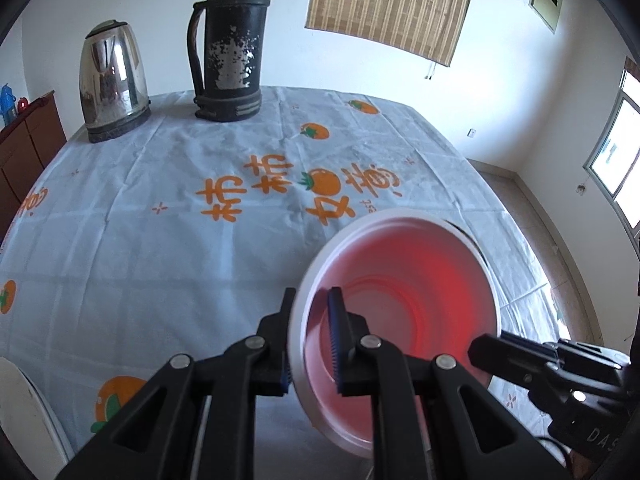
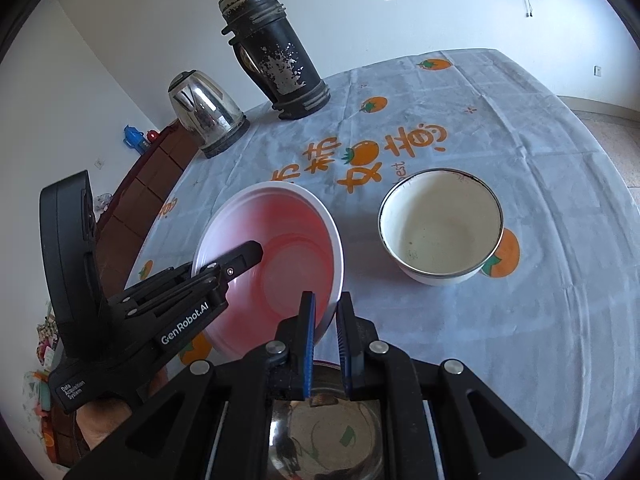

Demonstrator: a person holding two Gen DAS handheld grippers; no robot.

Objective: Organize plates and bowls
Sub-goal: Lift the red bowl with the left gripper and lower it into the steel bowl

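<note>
A white plastic bowl with a pink-red inside [image 1: 400,292] [image 2: 280,248] is held tilted above the table by both grippers. My left gripper [image 1: 310,340] is shut on its left rim, one finger inside and one outside; it also shows in the right wrist view [image 2: 236,264]. My right gripper [image 2: 326,340] is shut on the bowl's near right rim; it also shows in the left wrist view [image 1: 492,350]. A white enamel bowl with a dark rim [image 2: 440,228] stands on the table to the right. A shiny steel bowl [image 2: 324,436] lies under my right gripper.
A black thermos [image 1: 230,40] [image 2: 276,52] and a steel kettle [image 1: 112,80] [image 2: 208,108] stand at the table's far side. The table carries a pale cloth with orange print [image 1: 160,208]. A white plate edge [image 1: 24,420] shows at the near left. A brown cabinet [image 2: 148,184] stands left.
</note>
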